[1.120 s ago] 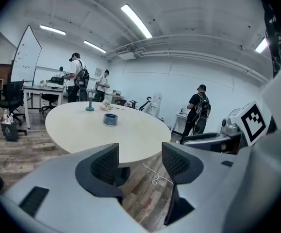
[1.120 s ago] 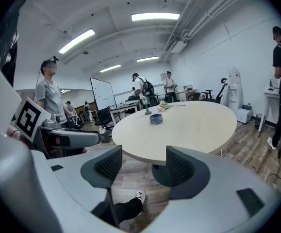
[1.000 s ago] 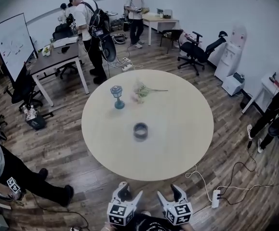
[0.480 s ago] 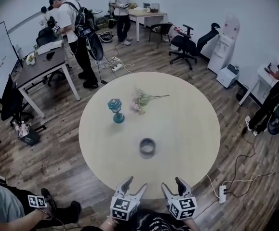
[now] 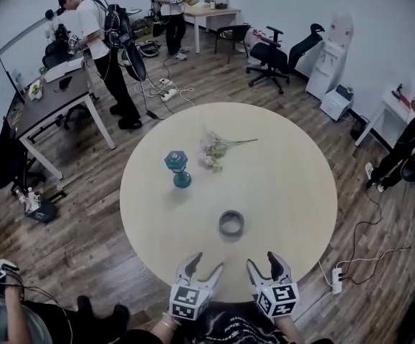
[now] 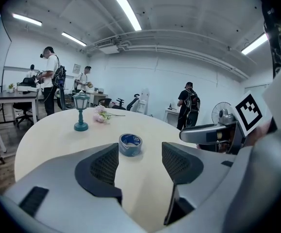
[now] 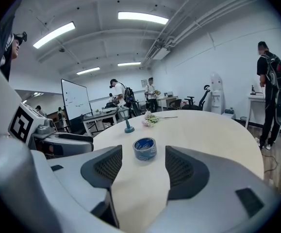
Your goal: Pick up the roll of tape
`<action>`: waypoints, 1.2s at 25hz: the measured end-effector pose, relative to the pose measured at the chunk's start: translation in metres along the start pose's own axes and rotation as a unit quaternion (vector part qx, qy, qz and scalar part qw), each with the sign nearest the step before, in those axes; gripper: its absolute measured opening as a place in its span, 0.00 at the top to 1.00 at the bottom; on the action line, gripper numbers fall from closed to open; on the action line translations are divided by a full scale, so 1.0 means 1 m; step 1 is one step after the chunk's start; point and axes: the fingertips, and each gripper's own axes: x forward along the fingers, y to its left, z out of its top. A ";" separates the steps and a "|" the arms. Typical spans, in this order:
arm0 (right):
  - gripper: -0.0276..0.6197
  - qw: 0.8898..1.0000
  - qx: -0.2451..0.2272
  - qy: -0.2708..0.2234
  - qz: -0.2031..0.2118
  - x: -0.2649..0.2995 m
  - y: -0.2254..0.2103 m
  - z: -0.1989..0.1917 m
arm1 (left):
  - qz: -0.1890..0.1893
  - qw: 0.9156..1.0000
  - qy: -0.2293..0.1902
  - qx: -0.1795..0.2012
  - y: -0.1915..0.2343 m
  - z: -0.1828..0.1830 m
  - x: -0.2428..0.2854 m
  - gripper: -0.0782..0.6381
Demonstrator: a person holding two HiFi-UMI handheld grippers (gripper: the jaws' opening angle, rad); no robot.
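Note:
A grey roll of tape (image 5: pixel 231 223) lies flat on the round pale table (image 5: pixel 293 170), toward its near side. In the left gripper view the roll of tape (image 6: pixel 130 144) shows a blue inner label and sits beyond the jaws. The right gripper view has the roll of tape (image 7: pixel 145 149) centred ahead between its jaws. My left gripper (image 5: pixel 201 267) hovers open at the table's near edge, short of the roll. My right gripper (image 5: pixel 266 264) is open beside it, also empty.
A teal lantern figure (image 5: pixel 179 168) and a sprig of pink flowers (image 5: pixel 214 149) lie farther back on the table. Several people stand around the room; office chairs (image 5: pixel 275 51), a desk (image 5: pixel 49 95) and floor cables (image 5: pixel 358 253) surround the table.
The view has moved closer to the table: the roll now lies nearer to both grippers, which have come forward over the near edge. Both stay open.

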 end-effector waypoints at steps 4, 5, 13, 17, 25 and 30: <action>0.54 1.000 -0.008 0.006 0.008 0.022 -0.007 0.013 | 0.009 1.000 0.010 -0.002 0.008 -0.003 0.007 0.47; 0.55 1.000 -0.013 0.010 0.014 0.030 -0.008 0.018 | 0.010 1.000 0.013 -0.002 0.010 -0.003 0.009 0.47; 0.57 0.994 -0.067 0.071 0.058 0.108 -0.021 0.054 | 0.026 0.999 0.016 -0.009 0.015 0.009 0.023 0.47; 0.57 0.989 -0.086 0.109 0.057 0.148 -0.031 0.054 | 0.027 0.999 0.018 -0.010 0.018 0.012 0.029 0.47; 0.57 0.970 -0.092 0.220 0.054 0.214 -0.045 0.008 | 0.020 0.999 0.027 -0.005 0.027 0.012 0.043 0.47; 0.58 0.955 -0.096 0.275 0.057 0.233 -0.045 -0.018 | 0.009 0.999 0.035 -0.004 0.027 0.009 0.048 0.47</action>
